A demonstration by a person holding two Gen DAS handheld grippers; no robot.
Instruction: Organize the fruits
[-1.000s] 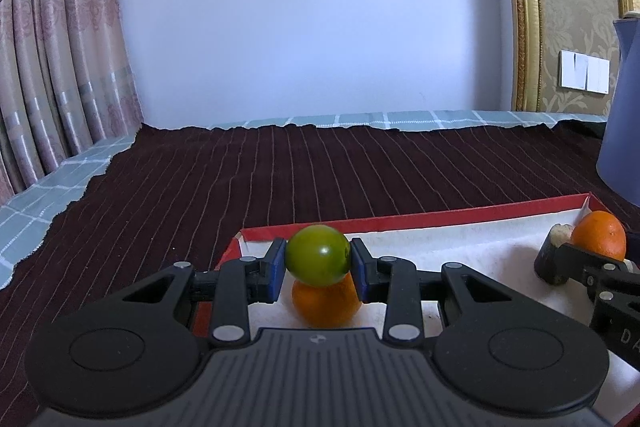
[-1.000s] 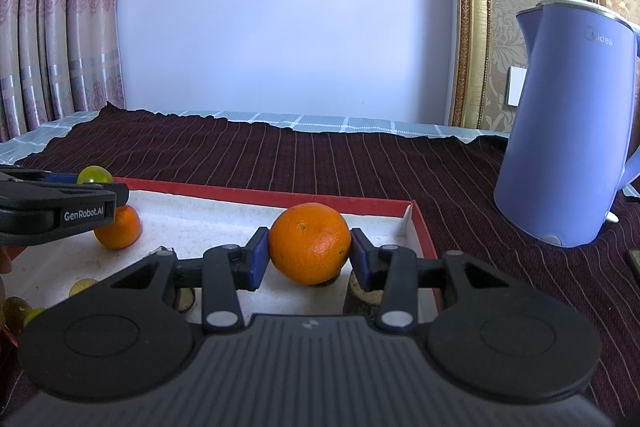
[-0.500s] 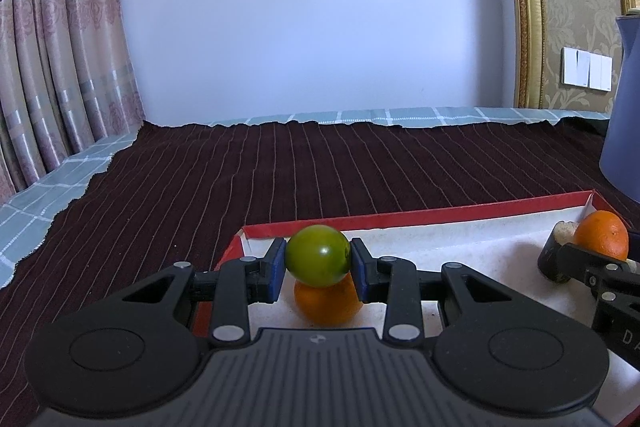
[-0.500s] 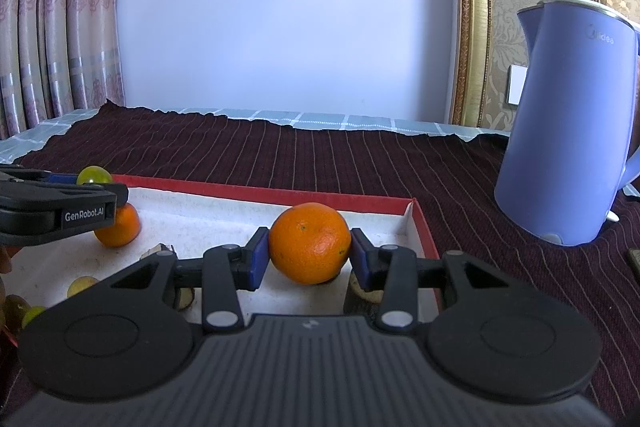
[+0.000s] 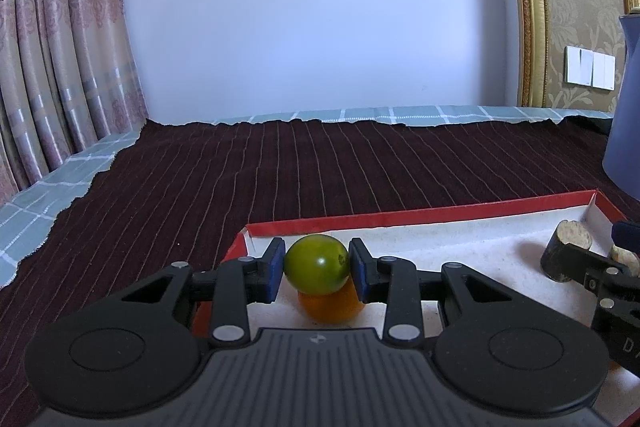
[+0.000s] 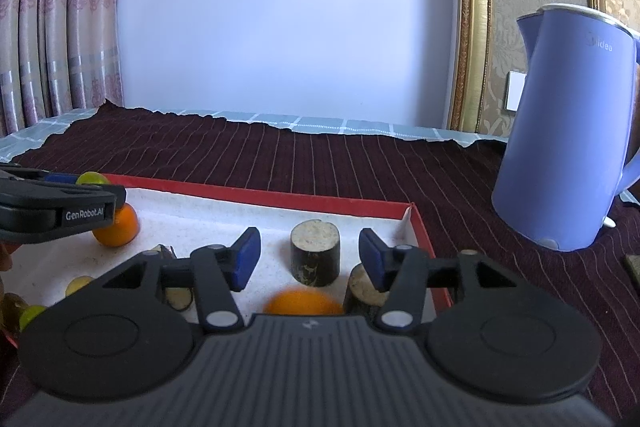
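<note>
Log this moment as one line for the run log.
left gripper: shut on green fruit above small orange | right gripper: open, large orange below | red tray

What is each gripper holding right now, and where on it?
The left gripper pinches the green fruit across its sides. The right gripper is open and holds nothing; an orange lies blurred below it.

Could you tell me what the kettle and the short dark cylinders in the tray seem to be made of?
Kettle: likely plastic, matte lavender, smooth and evenly coloured. Short dark cylinders: apparently wood or cork, with dark rough sides and pale grainy cut tops.
</note>
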